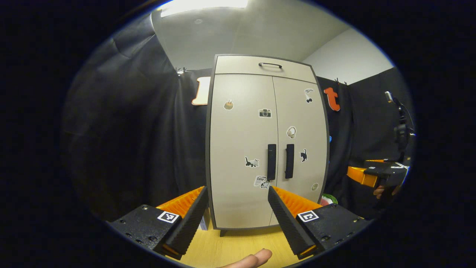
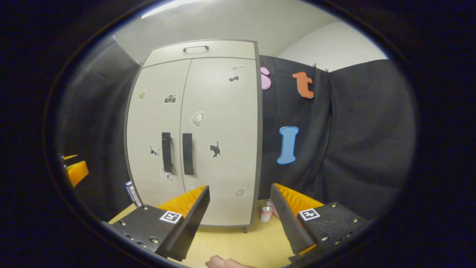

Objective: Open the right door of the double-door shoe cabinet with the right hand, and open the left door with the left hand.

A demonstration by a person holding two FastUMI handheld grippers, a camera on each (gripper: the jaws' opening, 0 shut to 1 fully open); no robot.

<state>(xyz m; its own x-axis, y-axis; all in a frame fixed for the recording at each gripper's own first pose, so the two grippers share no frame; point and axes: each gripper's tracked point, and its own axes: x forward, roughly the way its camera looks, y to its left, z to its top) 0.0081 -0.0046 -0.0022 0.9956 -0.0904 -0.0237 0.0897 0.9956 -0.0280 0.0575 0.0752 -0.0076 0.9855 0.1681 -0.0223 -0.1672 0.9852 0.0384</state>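
The cabinet stands upright on a wooden table against the black cloth wall, both doors shut. In the left gripper view it sits dead ahead, well apart from the left gripper, whose fingers are spread wide with nothing between them. The left door and right door meet at the middle, each with a dark vertical handle: left handle, right handle, just beside each other. Small stickers dot both doors, and a drawer with a curved pull runs across the top. A fingertip shows at the bottom edge.

This view also catches the right gripper far off to the right, held by a hand; whether its fingers are parted there I cannot tell.

The right gripper view sees the cabinet off to its left, near but not touched. The right gripper is spread wide and empty. Here the cabinet's right side is exposed, with a small can on the table just beside its foot.
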